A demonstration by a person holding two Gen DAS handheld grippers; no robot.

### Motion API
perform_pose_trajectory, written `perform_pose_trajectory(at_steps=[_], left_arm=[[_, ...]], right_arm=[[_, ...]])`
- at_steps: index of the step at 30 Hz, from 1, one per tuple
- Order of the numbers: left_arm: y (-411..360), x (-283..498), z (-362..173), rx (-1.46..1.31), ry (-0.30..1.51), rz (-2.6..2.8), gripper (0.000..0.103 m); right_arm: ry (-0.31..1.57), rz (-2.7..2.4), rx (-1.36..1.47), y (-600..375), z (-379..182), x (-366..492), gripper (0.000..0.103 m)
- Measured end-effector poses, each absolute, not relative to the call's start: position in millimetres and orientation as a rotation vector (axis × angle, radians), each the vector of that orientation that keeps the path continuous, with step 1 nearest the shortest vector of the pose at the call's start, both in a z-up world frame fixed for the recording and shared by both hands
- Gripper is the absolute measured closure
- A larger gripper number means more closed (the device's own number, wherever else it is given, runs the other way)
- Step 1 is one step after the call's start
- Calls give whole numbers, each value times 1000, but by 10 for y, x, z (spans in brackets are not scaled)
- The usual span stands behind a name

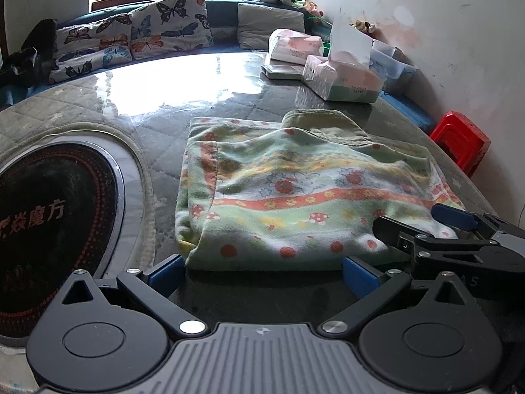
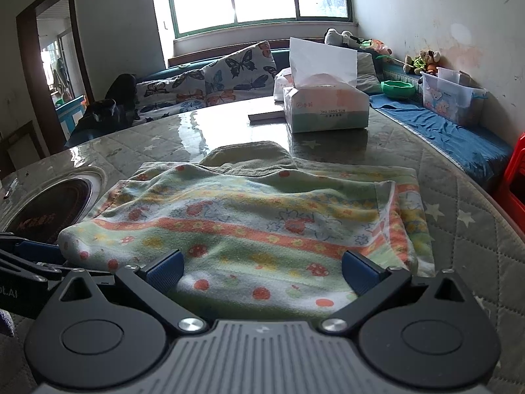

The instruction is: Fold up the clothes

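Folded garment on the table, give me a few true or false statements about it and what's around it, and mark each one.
1. The garment lies folded on the table. True.
2. The left gripper is shut on the garment. False: its fingers stand wide apart, gripping nothing.
3. A tissue box stands beyond the garment. True.
4. The garment is plain white. False: it has coloured stripes and mushroom prints.
5. The right gripper is open. True.

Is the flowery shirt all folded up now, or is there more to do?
Mostly folded, it seems. The flowery shirt lies in a compact bundle on the table, sides tucked in, collar at the far end. Nothing is in hand: the left gripper and right gripper are both open at its near edge. Possibly one more fold or some smoothing remains; I can't tell.
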State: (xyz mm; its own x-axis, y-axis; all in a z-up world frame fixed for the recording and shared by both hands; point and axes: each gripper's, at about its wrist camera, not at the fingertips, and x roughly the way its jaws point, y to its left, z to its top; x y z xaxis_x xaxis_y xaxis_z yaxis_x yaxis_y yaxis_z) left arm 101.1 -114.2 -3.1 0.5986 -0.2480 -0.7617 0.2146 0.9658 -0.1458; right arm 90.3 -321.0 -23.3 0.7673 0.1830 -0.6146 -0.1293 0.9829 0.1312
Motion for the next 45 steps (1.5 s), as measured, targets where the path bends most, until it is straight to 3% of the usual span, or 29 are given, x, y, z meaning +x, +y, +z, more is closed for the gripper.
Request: perform_pose_trajectory(at_steps=[45], left_arm=[[-1208,533,52,15,877,-265,0]], right_arm=[[671,50,97,-3169,-56,266,0]])
